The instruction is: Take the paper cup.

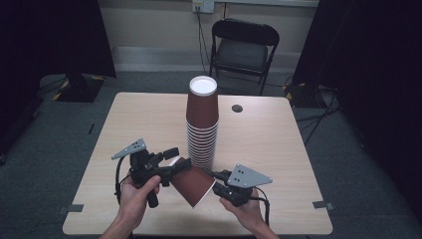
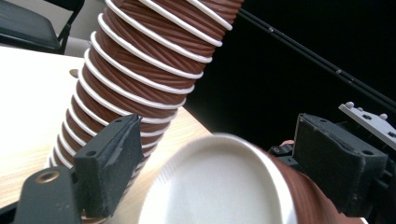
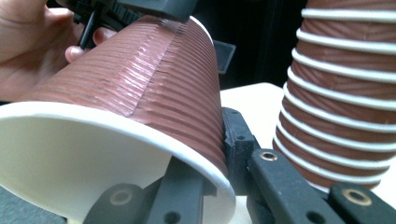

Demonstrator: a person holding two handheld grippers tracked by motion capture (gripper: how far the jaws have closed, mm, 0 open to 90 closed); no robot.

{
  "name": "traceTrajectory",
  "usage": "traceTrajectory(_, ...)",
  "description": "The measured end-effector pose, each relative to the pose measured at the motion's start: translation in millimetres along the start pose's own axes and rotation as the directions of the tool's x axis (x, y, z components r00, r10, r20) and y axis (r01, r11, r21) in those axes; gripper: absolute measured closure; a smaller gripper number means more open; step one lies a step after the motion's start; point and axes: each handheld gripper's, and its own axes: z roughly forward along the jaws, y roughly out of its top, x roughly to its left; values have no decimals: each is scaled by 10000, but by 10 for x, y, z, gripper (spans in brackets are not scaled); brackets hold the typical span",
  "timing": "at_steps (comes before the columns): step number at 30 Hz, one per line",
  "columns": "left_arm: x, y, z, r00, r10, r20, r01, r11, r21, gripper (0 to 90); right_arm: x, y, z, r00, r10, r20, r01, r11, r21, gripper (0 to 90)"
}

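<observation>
The right claw (image 1: 215, 180) is clamped on the rim of a single brown ribbed paper cup (image 1: 191, 183) with a white rim and white inside: one jaw sits inside the mouth and the other against the outer wall. The left claw (image 1: 171, 160) holds the same cup at its narrow closed end, jaws on either side of the base. The cup hangs between the two claws just in front of a tall stack of matching brown paper cups (image 1: 202, 122), which stands upside down on the pale wooden worktop (image 1: 278, 149). The cup's long axis runs slantwise, with the base up toward the left claw and the open mouth down toward the right claw. By my reading, the cup is being passed or turned between hands.
</observation>
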Motion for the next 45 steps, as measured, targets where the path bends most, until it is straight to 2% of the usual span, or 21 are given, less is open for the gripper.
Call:
traceTrajectory(8,59,-36,-5,9978,592,-293,-588,9982,136,154,-108,-55,-65,9976,668,-174,-652,9948,787,861)
traceTrajectory(11,59,-43,-28,9882,1242,-902,-1237,9923,104,156,-163,-79,-77,9968,795,12,-789,9882,1311,860)
traceTrajectory(16,89,-59,-63,9866,1604,-292,-1595,9868,283,154,-244,-83,-118,9922,1249,-44,-1223,9776,1712,860)
traceTrajectory(19,81,-79,-63,9793,1979,-435,-1958,9794,495,156,-303,-71,-142,9895,1443,75,-1428,9689,2020,861)
traceTrajectory(21,90,-92,-62,9791,2029,-147,-2014,9769,719,157,-368,-68,-156,9852,1709,121,-1686,9545,2461,862)
traceTrajectory(22,91,-102,-63,9792,2027,-86,-2015,9767,746,157,-368,-68,-156,9852,1709,121,-1686,9545,2461,862)
traceTrajectory(23,92,-119,-59,9776,2103,-10,-2094,9739,879,157,-416,-71,-165,9827,1848,99,-1801,9423,2821,861)
traceTrajectory(24,92,-119,-59,9776,2103,-10,-2094,9739,879,157,-416,-71,-165,9827,1848,99,-1801,9423,2821,861)
traceTrajectory(25,93,-129,-53,9716,2365,99,-2362,9659,1058,157,-451,-74,-175,9800,1991,73,-1918,9327,3054,861)
traceTrajectory(28,84,-139,-42,9663,2572,140,-2570,9589,1202,159,-477,-75,-189,9764,2159,67,-2066,9245,3204,861)
traceTrajectory(31,65,-160,-11,9559,2919,333,-2936,9445,1478,158,-537,-73,-227,9676,2525,-71,-2339,9059,3530,860)
traceTrajectory(32,51,-171,5,9504,3086,381,-3106,9369,1604,158,-537,-73,-227,9676,2525,-71,-2339,9059,3530,860)
traceTrajectory(35,3,-214,51,9219,3842,501,-3860,9000,2025,159,-575,-79,-255,9586,2836,-269,-2535,8922,3739,860)
traceTrajectory(36,-11,-228,66,9161,3971,549,-3996,8933,2060,159,-583,-76,-261,9562,2910,-313,-2568,8855,3872,861)
traceTrajectory(37,-32,-246,87,9026,4260,622,-4284,8744,2278,158,-585,-72,-264,9569,2887,-332,-2525,8826,3964,861)
traceTrajectory(38,-34,-256,100,8974,4327,866,-4407,8681,2287,159,-591,-65,-266,9570,2877,-357,-2485,8775,4101,861)
traceTrajectory(39,-57,-288,141,8866,4421,1361,-4625,8522,2445,157,-603,-58,-262,9545,2948,-458,-2470,8671,4325,861)
traceTrajectory(40,-57,-288,141,8866,4421,1361,-4625,8522,2445,157,-603,-58,-262,9545,2948,-458,-2470,8671,4325,861)
traceTrajectory(41,-71,-304,155,8819,4486,1448,-4713,8459,2497,157,-605,-57,-256,9549,2934,-459,-2431,8611,4466,861)
traceTrajectory(43,-92,-329,171,8591,4864,1594,-5119,8170,2656,157,-611,-67,-245,9508,3039,-595,-2432,8517,4641,861)
traceTrajectory(45,-104,-352,187,8501,4980,1711,-5266,8027,2800,157,-617,-80,-225,9480,3109,-683,-2391,8371,4920,861)
